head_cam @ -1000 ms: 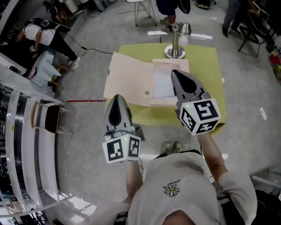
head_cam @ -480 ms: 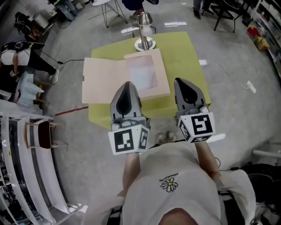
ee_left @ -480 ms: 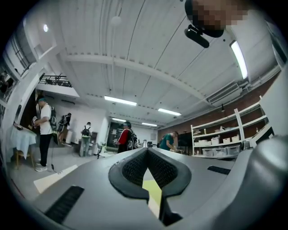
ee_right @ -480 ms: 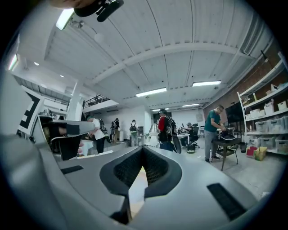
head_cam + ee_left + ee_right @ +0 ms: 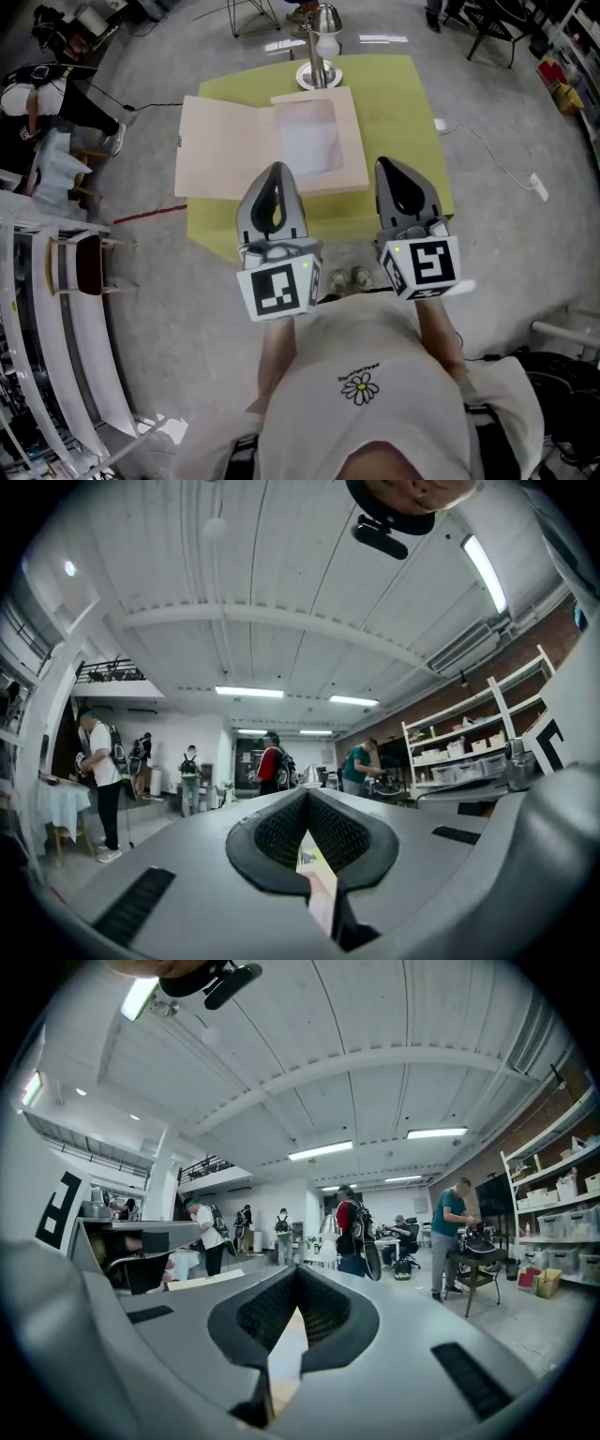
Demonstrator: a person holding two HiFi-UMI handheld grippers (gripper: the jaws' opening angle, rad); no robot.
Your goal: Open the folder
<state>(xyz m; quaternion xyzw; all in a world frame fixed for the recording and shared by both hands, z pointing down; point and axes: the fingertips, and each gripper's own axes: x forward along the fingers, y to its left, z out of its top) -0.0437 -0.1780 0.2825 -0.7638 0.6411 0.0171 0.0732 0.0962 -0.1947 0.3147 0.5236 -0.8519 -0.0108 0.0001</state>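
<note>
Closest to me, both hand-held grippers are raised side by side in front of my chest, pointing roughly level toward a table. My left gripper (image 5: pixel 275 172) has its jaws pressed together with nothing between them. My right gripper (image 5: pixel 385 163), beside it to the right, looks the same: jaws together, holding nothing. Below and between the two grippers, my shoes (image 5: pixel 352 279) show on the grey floor (image 5: pixel 169 309).

Just ahead of the left gripper lies the folder (image 5: pixel 225 155), made of pale pink card. It is already spread open and lies flat on the yellow-green table (image 5: pixel 412 103). One flap stretches ahead and to the left of the left gripper. The other half, ahead of the gap between the two grippers, carries a white sheet (image 5: pixel 309 141).

Seen from my head, the left gripper's tip overlaps the folder's near edge. The right gripper's tip sits just to the right of the folder's near right corner, over bare table. I cannot tell whether either tip touches anything.

Beyond the folder, ahead of both grippers, a metal lamp (image 5: pixel 323 42) stands on a round base at the table's far edge. Farther off, several people (image 5: pixel 352 1227) stand about a large bright room, with shelves (image 5: pixel 562 1204) along the wall to the right of the right gripper.
</note>
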